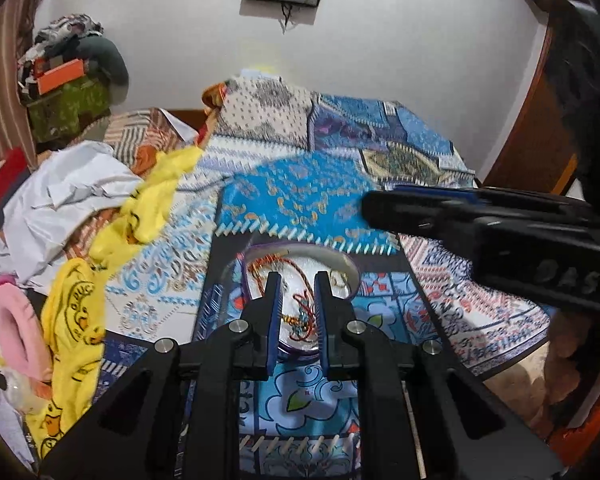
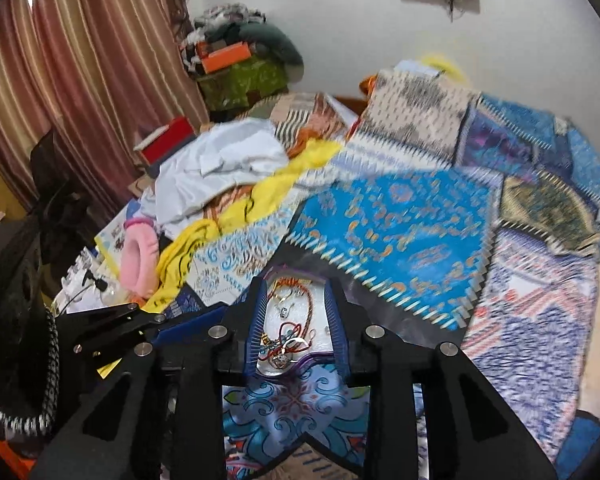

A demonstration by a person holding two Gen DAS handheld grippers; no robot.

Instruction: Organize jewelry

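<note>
A shallow silver tray with a purple rim [image 1: 342, 261] lies on the patterned bedspread, holding a tangle of red, orange and gold cords and small jewelry pieces [image 1: 300, 316]. My left gripper [image 1: 297, 280] hovers over the tray, jaws open with nothing between them. In the right wrist view the same tray [image 2: 320, 354] and jewelry tangle [image 2: 296, 332] lie between the fingers of my right gripper [image 2: 296, 284], which is open and empty above it. The right gripper also shows in the left wrist view [image 1: 480, 224], reaching in from the right.
A blue patchwork bedspread [image 1: 300, 196] covers the bed. Yellow cloth [image 1: 76, 320], white cloth [image 1: 68, 200] and a pink ring-shaped cushion [image 1: 16, 328] lie at the left. Bags and boxes [image 1: 68, 92] are piled by the far wall. A curtain [image 2: 60, 80] hangs at the left.
</note>
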